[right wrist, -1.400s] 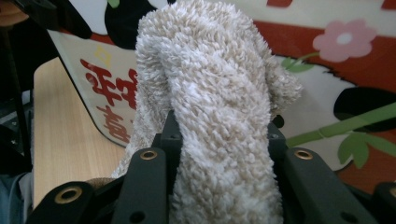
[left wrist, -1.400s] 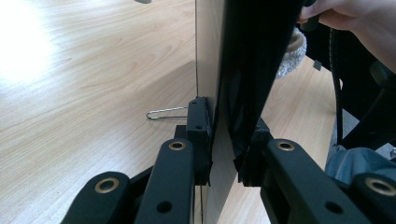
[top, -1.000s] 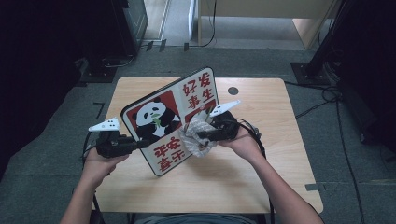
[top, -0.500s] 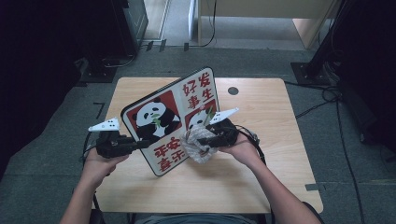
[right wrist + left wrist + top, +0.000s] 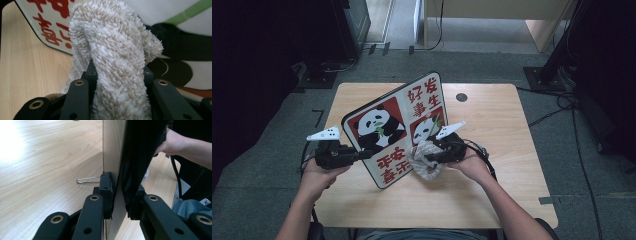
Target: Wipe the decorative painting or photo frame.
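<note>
Tongs on both sides carry our work: from above, our left tongs [image 5: 357, 156] clamp the panda board's [image 5: 397, 127] left edge, propping it tilted near the surface's [image 5: 512, 150] middle, while our right tongs [image 5: 432, 159] press a fluffy cloth [image 5: 424, 165] against its face.

Left gripper view: jaws pinch the board's edge [image 5: 117, 170]; a paper clip [image 5: 87, 180] lies just beyond on the wood.

Right gripper view: jaws squeeze the cloth [image 5: 112, 62], touching the board [image 5: 175, 57].

Panda board [image 5: 392, 131]: flat, white and red, black-edged, red lettering; stands tilted on its lower edge on the table; fluffy beige cloth [image 5: 424, 161] bunched against its printed face, low right.
</note>
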`<move>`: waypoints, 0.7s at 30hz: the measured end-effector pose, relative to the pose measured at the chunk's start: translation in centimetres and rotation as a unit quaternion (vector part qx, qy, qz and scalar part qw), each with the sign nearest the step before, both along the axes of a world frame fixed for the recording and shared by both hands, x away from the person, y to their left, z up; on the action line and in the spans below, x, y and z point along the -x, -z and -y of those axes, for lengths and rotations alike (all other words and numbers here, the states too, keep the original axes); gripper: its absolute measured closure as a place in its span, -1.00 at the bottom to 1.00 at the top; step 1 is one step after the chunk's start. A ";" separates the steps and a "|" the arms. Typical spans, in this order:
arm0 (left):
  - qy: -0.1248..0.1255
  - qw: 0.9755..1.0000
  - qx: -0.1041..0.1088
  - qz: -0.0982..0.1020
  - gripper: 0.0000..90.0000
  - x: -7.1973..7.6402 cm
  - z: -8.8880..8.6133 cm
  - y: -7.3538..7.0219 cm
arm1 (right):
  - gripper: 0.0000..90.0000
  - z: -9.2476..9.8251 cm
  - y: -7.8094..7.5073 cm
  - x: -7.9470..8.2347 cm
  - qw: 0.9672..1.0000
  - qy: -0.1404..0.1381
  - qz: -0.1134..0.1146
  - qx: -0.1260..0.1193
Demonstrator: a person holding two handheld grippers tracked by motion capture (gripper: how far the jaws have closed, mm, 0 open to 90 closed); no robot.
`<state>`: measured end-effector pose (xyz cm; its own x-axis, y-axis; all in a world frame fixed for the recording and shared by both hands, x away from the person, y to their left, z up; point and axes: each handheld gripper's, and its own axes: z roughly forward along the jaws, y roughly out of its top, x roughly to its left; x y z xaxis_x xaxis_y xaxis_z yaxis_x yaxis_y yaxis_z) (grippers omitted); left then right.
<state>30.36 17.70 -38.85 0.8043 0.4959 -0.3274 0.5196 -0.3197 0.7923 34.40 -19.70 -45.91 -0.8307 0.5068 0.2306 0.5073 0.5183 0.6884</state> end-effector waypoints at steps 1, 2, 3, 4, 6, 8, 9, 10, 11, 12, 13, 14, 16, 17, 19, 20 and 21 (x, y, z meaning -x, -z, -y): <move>0.000 1.000 0.000 0.000 0.74 0.0 0.0 0.0 | 0.44 0.0 0.1 0.1 1.000 0.001 -0.004 0.001; 0.000 1.000 0.001 0.000 0.74 0.0 0.0 0.0 | 0.44 -0.1 0.3 0.1 1.000 -0.001 -0.007 0.003; -0.001 1.000 0.003 -0.003 0.74 0.0 0.0 0.0 | 0.44 -0.1 0.5 0.1 1.000 -0.002 -0.008 0.005; -0.002 1.000 0.004 -0.004 0.74 0.0 0.0 0.0 | 0.44 -0.1 0.6 0.1 1.000 -0.002 -0.013 0.007; -0.005 1.000 0.002 -0.003 0.75 0.0 0.0 0.0 | 0.44 -0.2 0.8 0.1 1.000 -0.007 -0.010 0.012; -0.005 1.000 0.002 -0.003 0.75 0.0 0.0 0.0 | 0.44 -0.1 1.0 0.1 1.000 -0.012 -0.009 0.013; -0.005 1.000 0.003 -0.003 0.75 0.0 0.0 0.0 | 0.44 -0.1 1.0 0.0 1.000 -0.012 -0.015 0.013; -0.005 1.000 0.002 -0.003 0.75 0.0 0.0 0.0 | 0.44 -0.1 1.0 0.0 1.000 -0.012 -0.015 0.013; -0.005 1.000 0.002 -0.002 0.74 0.0 0.0 0.0 | 0.44 0.0 0.9 0.0 1.000 -0.010 -0.021 0.008; -0.005 1.000 0.002 -0.002 0.74 0.0 0.0 0.0 | 0.44 0.0 0.9 0.0 1.000 -0.010 -0.021 0.008; -0.005 1.000 0.003 -0.002 0.75 0.0 0.0 0.0 | 0.44 0.1 0.7 0.0 1.000 -0.009 -0.024 0.006; -0.005 1.000 0.002 -0.002 0.75 0.0 0.0 0.0 | 0.44 0.1 0.7 0.0 1.000 -0.009 -0.024 0.006; -0.006 1.000 0.002 -0.001 0.75 0.0 0.0 0.0 | 0.44 0.2 0.4 -0.1 1.000 -0.011 -0.024 0.006; -0.006 1.000 0.002 0.000 0.75 0.0 0.0 0.0 | 0.44 0.2 0.2 -0.1 1.000 -0.011 -0.024 0.006; -0.006 1.000 0.002 -0.001 0.75 0.0 0.0 0.0 | 0.45 0.3 -0.3 -0.1 1.000 -0.012 -0.024 0.005; -0.006 1.000 0.002 -0.001 0.75 0.0 0.0 0.0 | 0.45 0.3 -0.3 -0.1 1.000 -0.012 -0.024 0.005; -0.006 1.000 0.002 -0.001 0.74 0.0 0.0 0.0 | 0.45 0.4 -0.8 0.0 1.000 -0.011 -0.023 0.002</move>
